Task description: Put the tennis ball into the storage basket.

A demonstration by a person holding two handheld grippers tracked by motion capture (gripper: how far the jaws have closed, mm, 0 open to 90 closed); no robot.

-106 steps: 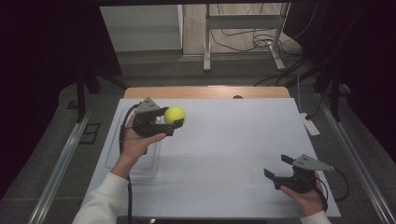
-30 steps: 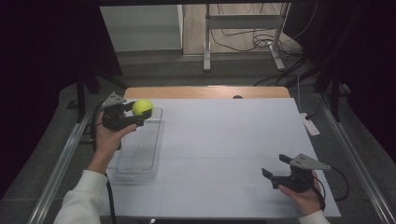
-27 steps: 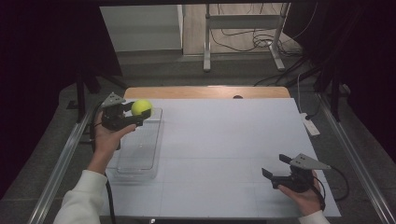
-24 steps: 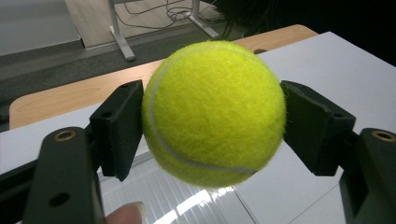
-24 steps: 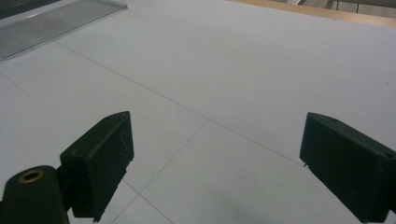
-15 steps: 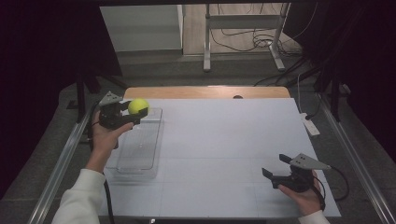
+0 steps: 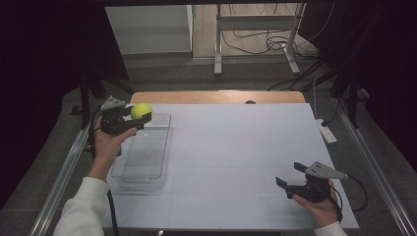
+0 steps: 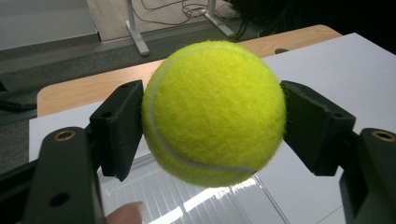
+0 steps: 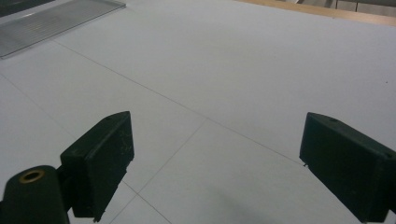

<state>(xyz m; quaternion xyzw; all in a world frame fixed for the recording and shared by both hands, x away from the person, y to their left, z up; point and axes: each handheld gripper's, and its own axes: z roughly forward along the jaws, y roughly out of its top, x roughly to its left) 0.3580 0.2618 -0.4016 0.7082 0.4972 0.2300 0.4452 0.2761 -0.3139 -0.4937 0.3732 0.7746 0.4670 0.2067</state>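
The left claw (image 7: 134,119) grips the tennis ball (image 7: 141,111) above the clear tray's (image 7: 142,156) far end; next, lower and release. The right claw (image 7: 291,175) gapes wide, empty.

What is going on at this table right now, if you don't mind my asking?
A person holds a gripper in each hand. The left gripper is shut on a tennis ball, held over the far end of a clear tray on the white table. The right gripper is open with nothing between its fingers, near the table's front right corner.
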